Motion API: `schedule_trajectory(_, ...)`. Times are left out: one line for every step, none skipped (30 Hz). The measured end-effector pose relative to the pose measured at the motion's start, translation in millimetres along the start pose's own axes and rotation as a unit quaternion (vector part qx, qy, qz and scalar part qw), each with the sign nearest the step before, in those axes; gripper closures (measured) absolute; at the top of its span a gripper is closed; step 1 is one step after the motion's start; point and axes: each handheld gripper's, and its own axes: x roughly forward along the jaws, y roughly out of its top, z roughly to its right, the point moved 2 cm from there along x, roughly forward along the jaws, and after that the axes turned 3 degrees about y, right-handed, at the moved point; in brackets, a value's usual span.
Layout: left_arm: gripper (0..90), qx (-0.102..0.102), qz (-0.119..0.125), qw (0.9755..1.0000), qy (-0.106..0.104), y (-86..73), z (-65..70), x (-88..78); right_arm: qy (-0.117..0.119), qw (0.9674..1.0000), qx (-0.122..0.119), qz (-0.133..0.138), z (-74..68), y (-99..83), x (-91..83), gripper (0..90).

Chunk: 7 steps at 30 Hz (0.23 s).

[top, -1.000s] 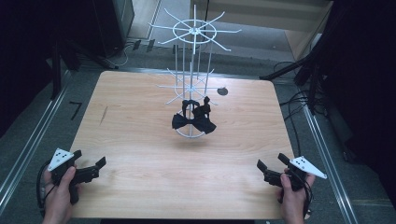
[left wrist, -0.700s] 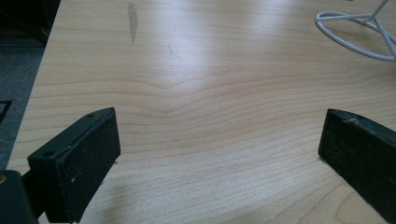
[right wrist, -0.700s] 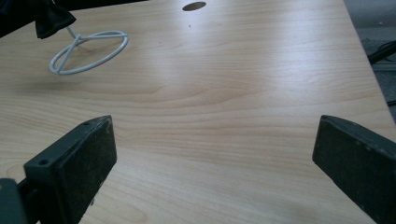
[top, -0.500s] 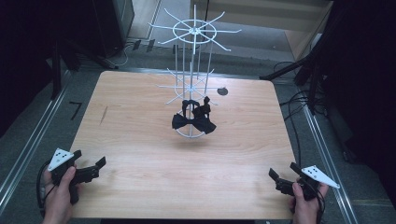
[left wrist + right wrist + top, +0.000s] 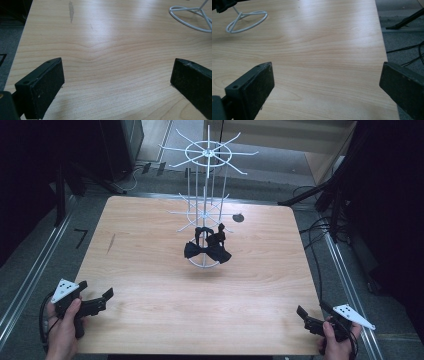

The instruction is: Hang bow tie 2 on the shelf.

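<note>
A black bow tie (image 5: 207, 251) hangs low on the white wire rack (image 5: 206, 155) near the middle of the table (image 5: 150, 270), its long axis running roughly side to side across the table, the 2 wings spread left and right of the knot. It looks like soft matte cloth, with a dark strap bunched above it among the wires. The rack is thin white wire: a straight upright post, 2 tiers of spokes fanning out like wheels, and a round hoop foot flat on the wood.

The table is pale wood grain, smooth with a slight sheen, its corners rounded; a grey scuff marks the far left part and a small dark disc (image 5: 238, 217) lies behind the rack.

The left gripper (image 5: 95, 304) sits at the near left corner, jaws spread wide with nothing between them. The right gripper (image 5: 311, 319) sits at the near right corner, close to the table's right edge, jaws likewise wide apart and empty. Both are well apart from the rack, with bare wood all the way between. Beyond the right edge lie dark cables (image 5: 407, 50) on grey floor.
</note>
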Motion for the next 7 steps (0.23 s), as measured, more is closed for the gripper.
schedule_trajectory(0.0,0.000,0.000,1.0000,0.000,0.0,0.2,0.3,0.000,1.0000,0.002,0.001,1.4,0.2,-0.3,0.1)
schedule_trajectory(0.0,0.000,-0.002,1.0000,0.000,0.1,0.2,0.4,0.000,1.0000,0.002,0.001,1.4,0.2,-0.2,0.1)
schedule_trajectory(0.0,0.000,-0.002,1.0000,0.000,0.1,0.2,0.4,0.000,1.0000,0.002,0.001,1.4,0.2,-0.2,0.1)
schedule_trajectory(0.0,0.000,-0.003,1.0000,0.001,0.1,0.2,0.7,0.000,1.0000,0.002,-0.003,0.6,-0.3,-0.1,0.1)
schedule_trajectory(0.0,0.000,-0.003,1.0000,0.001,0.1,0.2,0.7,0.000,1.0000,0.002,-0.003,0.6,-0.3,-0.1,0.1)
schedule_trajectory(0.0,-0.001,-0.003,1.0000,0.000,0.1,0.2,0.9,-0.002,1.0000,0.001,-0.004,0.5,-0.7,0.3,0.1)
schedule_trajectory(0.0,-0.001,-0.003,1.0000,0.000,0.1,0.2,0.9,-0.003,1.0000,0.001,-0.005,0.4,-0.8,0.5,0.1)
